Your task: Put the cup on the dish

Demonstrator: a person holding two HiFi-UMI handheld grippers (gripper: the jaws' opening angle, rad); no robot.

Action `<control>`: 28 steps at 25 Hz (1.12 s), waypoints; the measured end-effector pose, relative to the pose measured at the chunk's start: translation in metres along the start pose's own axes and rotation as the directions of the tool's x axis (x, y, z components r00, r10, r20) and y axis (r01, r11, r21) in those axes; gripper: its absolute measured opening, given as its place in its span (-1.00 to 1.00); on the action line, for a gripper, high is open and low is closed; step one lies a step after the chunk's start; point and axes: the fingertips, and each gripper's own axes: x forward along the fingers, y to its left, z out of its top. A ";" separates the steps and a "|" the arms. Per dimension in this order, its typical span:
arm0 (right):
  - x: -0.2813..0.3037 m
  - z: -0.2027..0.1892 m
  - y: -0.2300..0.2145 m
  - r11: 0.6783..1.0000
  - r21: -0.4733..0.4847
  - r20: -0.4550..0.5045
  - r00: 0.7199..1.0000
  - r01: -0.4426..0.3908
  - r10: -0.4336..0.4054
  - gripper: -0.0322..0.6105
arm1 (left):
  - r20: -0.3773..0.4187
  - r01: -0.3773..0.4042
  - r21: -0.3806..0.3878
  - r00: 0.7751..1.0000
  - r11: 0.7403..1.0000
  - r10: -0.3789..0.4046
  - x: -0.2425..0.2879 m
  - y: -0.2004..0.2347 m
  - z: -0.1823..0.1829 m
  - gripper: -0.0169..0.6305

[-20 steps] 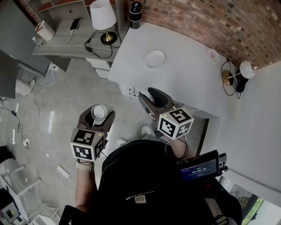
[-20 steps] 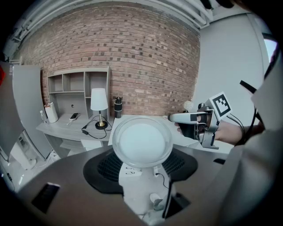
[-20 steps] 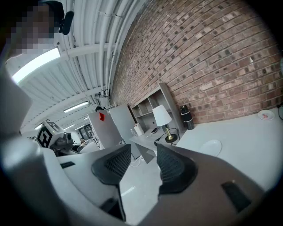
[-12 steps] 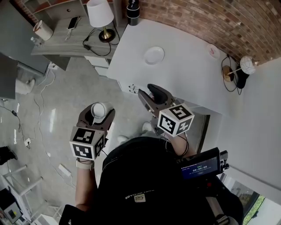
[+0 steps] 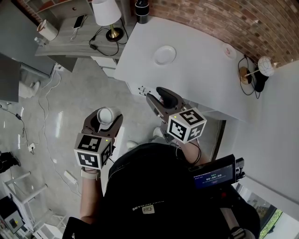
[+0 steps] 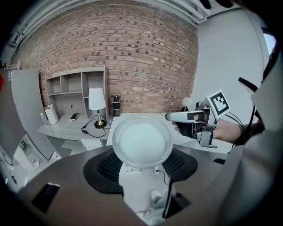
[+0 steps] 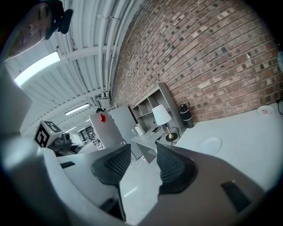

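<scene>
A white cup (image 5: 104, 116) sits between the jaws of my left gripper (image 5: 103, 119), held over the floor short of the table, its mouth facing the camera. Seen from the left gripper view, the cup (image 6: 142, 143) fills the space between the pads of the left gripper (image 6: 142, 165), which press on its sides. The white dish (image 5: 164, 55) lies on the white table (image 5: 201, 79), well ahead of both grippers. My right gripper (image 5: 159, 96) hovers at the table's near edge, slightly open and holding nothing. The right gripper view has the dish (image 7: 209, 144) to the right beyond the right gripper (image 7: 139, 165).
A lamp (image 5: 103, 11) and a phone (image 5: 78, 21) are on a grey side desk (image 5: 60, 42) to the left of the table. A dark bottle (image 5: 142, 9) stands at the table's far corner. A small pink saucer (image 5: 229, 51) and a globe lamp (image 5: 265, 66) are at its right end. Cables trail across the floor.
The head view has drifted a little. Both grippers keep nearly the same places, and the cup stays in the left gripper.
</scene>
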 end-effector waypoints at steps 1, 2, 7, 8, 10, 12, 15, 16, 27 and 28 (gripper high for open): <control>-0.001 0.000 -0.002 1.000 0.002 0.001 1.000 -0.001 0.001 -0.32 | 0.000 -0.002 0.000 1.000 1.000 0.002 0.001 -0.002 0.001 -0.14; -0.003 0.000 -0.004 1.000 0.004 0.003 1.000 -0.002 0.002 -0.32 | -0.001 -0.005 0.000 1.000 1.000 0.005 0.002 -0.004 0.001 -0.14; -0.010 0.002 -0.015 1.000 0.005 0.006 1.000 -0.014 0.014 -0.32 | 0.000 -0.018 -0.003 1.000 1.000 0.018 0.007 -0.016 0.002 -0.14; -0.012 0.002 -0.017 1.000 0.006 0.006 1.000 -0.018 0.018 -0.31 | 0.000 -0.022 -0.007 1.000 1.000 0.022 0.008 -0.018 0.003 -0.14; -0.014 0.006 -0.020 0.999 0.015 0.012 1.000 -0.029 0.029 -0.31 | -0.001 -0.027 -0.011 1.000 1.000 0.027 0.011 -0.022 0.004 -0.14; -0.018 0.009 -0.025 0.999 0.037 0.024 0.999 -0.039 0.038 -0.31 | -0.001 -0.032 -0.016 0.999 0.999 0.032 0.013 -0.027 0.005 -0.14; -0.023 0.010 -0.035 0.997 0.058 0.031 0.999 -0.047 0.045 -0.31 | 0.003 -0.048 -0.021 0.999 0.999 0.048 0.017 -0.032 0.009 -0.14; -0.025 0.010 -0.038 0.997 0.060 0.029 0.998 -0.049 0.048 -0.31 | 0.005 -0.053 -0.025 0.999 0.998 0.053 0.018 -0.033 0.010 -0.14; -0.052 0.018 -0.077 0.995 0.082 0.054 0.997 -0.059 0.055 -0.31 | -0.005 -0.085 -0.001 0.996 0.996 0.085 0.039 -0.066 0.029 -0.14; -0.053 0.019 -0.080 0.995 0.085 0.059 0.997 -0.056 0.051 -0.31 | -0.007 -0.084 0.003 0.996 0.996 0.084 0.041 -0.068 0.030 -0.14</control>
